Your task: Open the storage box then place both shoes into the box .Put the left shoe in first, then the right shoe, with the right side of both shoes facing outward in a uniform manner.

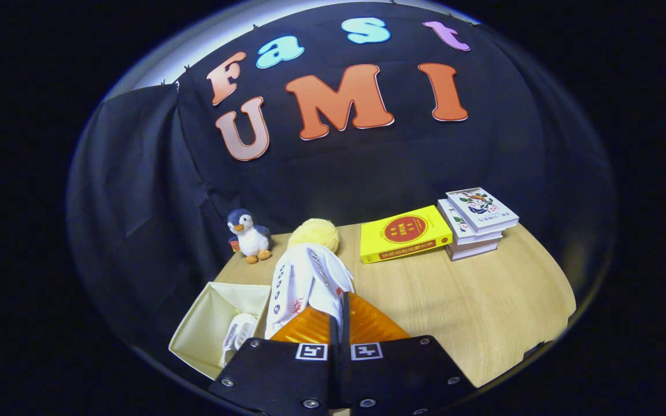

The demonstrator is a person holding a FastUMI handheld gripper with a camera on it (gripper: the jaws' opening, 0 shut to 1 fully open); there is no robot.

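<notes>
partly hidden, gripper (337, 312) pinches a white shoe (304, 280); another shoe (239, 334) lies half-seen inside the storage box (203, 323).

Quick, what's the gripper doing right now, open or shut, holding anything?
Gripper: shut on the white lace-up shoe, held above the table beside the open cream fabric storage box.

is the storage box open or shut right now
Open. The storage box shows its pale inner walls, with one white shoe inside; the gripper holds the other shoe above.

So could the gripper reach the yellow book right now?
Probably not to grasp it: the gripper is shut on a white shoe. The yellow book lies beyond on open table.
</notes>
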